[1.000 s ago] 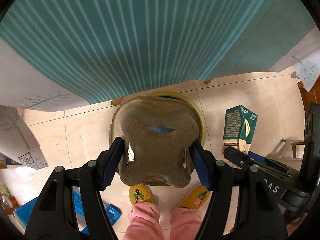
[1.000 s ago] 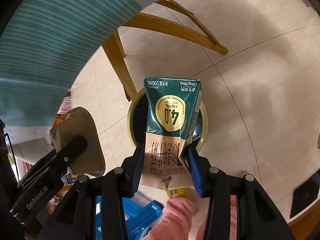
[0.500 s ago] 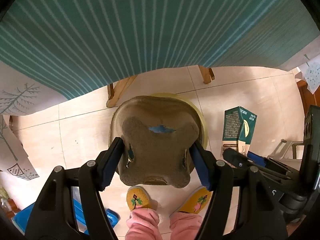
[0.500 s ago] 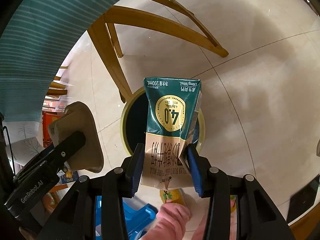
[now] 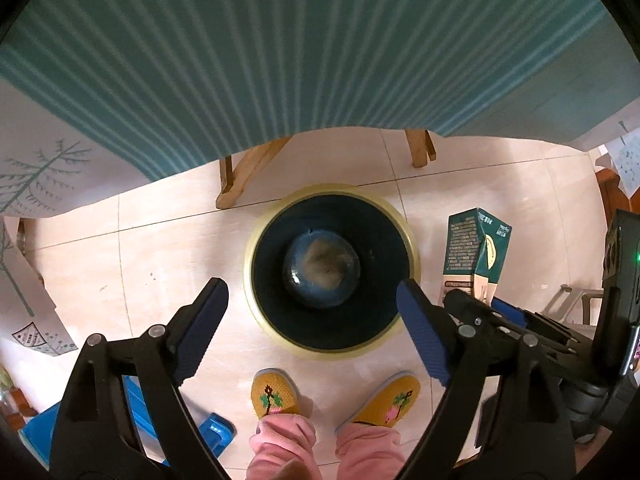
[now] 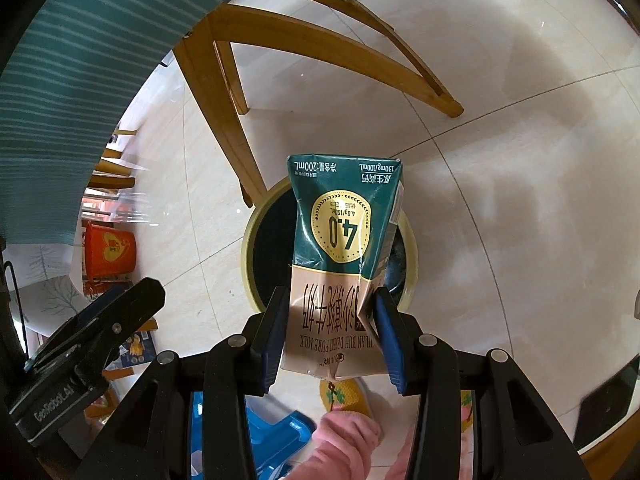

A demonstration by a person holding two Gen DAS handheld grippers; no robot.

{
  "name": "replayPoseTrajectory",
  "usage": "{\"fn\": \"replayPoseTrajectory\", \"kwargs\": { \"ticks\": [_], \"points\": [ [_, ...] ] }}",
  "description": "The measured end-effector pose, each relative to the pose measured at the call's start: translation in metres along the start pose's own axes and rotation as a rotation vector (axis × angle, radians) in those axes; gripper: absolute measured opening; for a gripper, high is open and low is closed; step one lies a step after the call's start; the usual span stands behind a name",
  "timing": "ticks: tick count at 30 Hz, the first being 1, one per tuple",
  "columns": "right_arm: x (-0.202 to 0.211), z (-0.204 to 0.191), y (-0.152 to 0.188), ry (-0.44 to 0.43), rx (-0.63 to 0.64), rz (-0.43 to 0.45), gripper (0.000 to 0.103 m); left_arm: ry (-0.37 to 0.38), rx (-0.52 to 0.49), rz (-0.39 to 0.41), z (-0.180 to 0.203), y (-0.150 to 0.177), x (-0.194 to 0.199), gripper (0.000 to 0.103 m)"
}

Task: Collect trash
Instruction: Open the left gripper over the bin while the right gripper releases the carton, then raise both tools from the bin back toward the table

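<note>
The right gripper (image 6: 330,330) pinches the milk carton (image 6: 344,256) upright by its lower end directly above the bin (image 6: 250,256), while the left gripper (image 5: 312,334), its jaws having just spread with nothing between them, hovers over the same bin (image 5: 414,256)

The milk carton (image 6: 344,264) bears nearly all the readable print, and it stands upside down in the right wrist view. A gold seal on the green upper half reads "4.0" with "4.0g/100mL" beneath. Along the green end — "200mL" and "130mg/100mL" beside Chinese characters. On the tan half, large Chinese characters, then "PURE MILK" in small capitals. Left of the carton, the left gripper's (image 6: 100,332) black body carries "GenRobot.AI".
</note>
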State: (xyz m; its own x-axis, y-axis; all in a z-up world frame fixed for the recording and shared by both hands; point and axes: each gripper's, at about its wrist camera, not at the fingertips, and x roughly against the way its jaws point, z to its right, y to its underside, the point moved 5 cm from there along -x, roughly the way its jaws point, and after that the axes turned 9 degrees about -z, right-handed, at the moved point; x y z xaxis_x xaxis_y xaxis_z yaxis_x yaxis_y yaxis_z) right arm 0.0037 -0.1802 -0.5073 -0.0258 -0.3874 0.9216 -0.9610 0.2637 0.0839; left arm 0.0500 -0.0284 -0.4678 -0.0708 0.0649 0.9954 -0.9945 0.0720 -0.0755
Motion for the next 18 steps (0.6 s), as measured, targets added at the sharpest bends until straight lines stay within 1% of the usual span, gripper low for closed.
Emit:
{"fn": "replayPoseTrajectory", "kwargs": {
  "ticks": [8, 14, 15, 17, 18],
  "points": [
    [-0.005, -0.014, -0.008, -0.013, 0.021, -0.011, 0.043, -0.019, 0.039, 0.014, -0.015, 0.009, 0.01, 0.084],
    [-0.011, -0.024, -0.014, -0.046, 0.011, -0.025, 0.045, -0.028, 0.06, 0.018, -0.024, 0.012, 0.014, 0.084],
    [-0.011, -0.024, -0.015, -0.054, 0.003, -0.023, 0.046, -0.03, 0.061, 0.021, -0.025, 0.012, 0.015, 0.084],
    [-0.011, -0.025, -0.016, -0.062, -0.007, -0.01, 0.058, -0.033, 0.064, 0.026, -0.027, 0.013, 0.018, 0.084],
    [-0.01, -0.025, -0.016, -0.063, -0.01, -0.005, 0.059, -0.033, 0.067, 0.028, -0.028, 0.012, 0.019, 0.084]
  ]
}}
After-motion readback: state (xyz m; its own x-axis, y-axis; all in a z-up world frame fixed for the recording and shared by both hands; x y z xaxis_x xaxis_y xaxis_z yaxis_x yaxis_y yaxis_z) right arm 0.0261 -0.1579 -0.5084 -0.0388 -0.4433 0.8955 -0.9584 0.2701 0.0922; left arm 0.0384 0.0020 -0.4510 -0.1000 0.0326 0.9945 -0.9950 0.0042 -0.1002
